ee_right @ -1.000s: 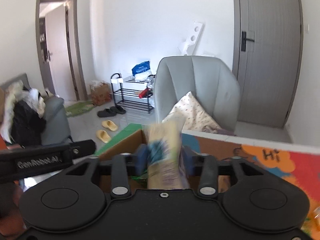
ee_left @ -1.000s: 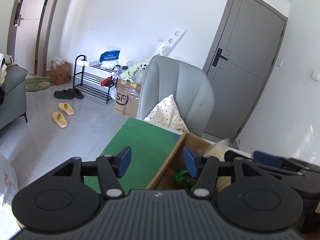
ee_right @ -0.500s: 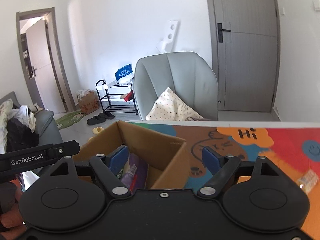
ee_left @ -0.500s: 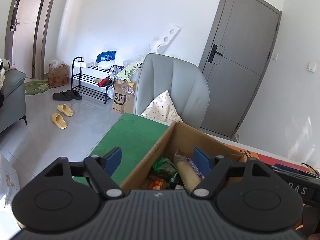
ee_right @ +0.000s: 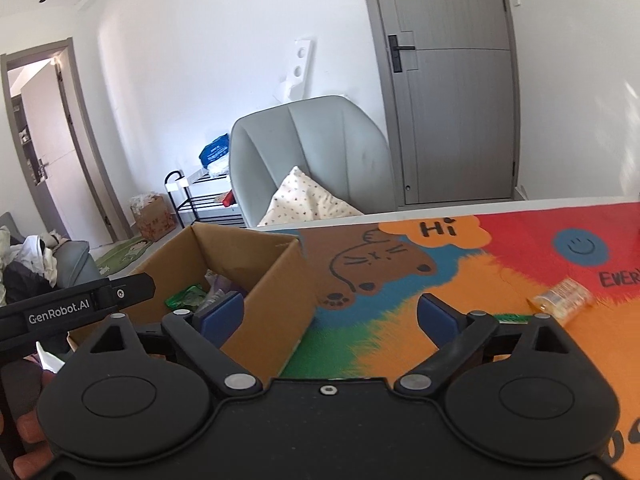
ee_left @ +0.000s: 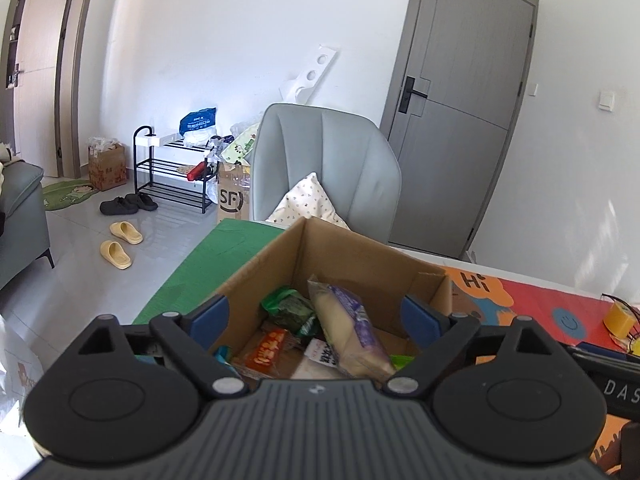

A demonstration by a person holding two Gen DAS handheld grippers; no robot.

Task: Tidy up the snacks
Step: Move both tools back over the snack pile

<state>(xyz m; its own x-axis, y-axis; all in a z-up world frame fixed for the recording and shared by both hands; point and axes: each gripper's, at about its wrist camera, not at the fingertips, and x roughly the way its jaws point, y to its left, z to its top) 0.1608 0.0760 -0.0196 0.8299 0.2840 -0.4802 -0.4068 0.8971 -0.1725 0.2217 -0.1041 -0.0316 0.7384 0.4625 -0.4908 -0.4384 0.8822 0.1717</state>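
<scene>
An open cardboard box (ee_left: 352, 252) stands on the table and holds several snack packets: a long pale bag with purple print (ee_left: 348, 330), a green packet (ee_left: 290, 308) and an orange one (ee_left: 268, 350). My left gripper (ee_left: 316, 318) hovers over the box, its jaws opening wide with nothing pressed between them. In the right wrist view the box (ee_right: 276, 280) sits at the left. My right gripper (ee_right: 330, 314) is over the box's near right corner and the mat, jaws opening, empty. A clear yellowish snack packet (ee_right: 562, 304) lies on the mat to the right.
A colourful cartoon mat (ee_right: 460, 264) covers the table; a green mat (ee_left: 208, 264) lies left of the box. A grey chair (ee_left: 324, 168) with a cushion stands behind the table. A yellow object (ee_left: 618, 318) with wires sits at the right. The left tool's bar (ee_right: 76, 306) crosses at the left.
The right gripper let go of the long pale bag, which now lies in the box, then swung right over the mat. Both grippers' jaws spread wide. The left gripper moved over the box.
</scene>
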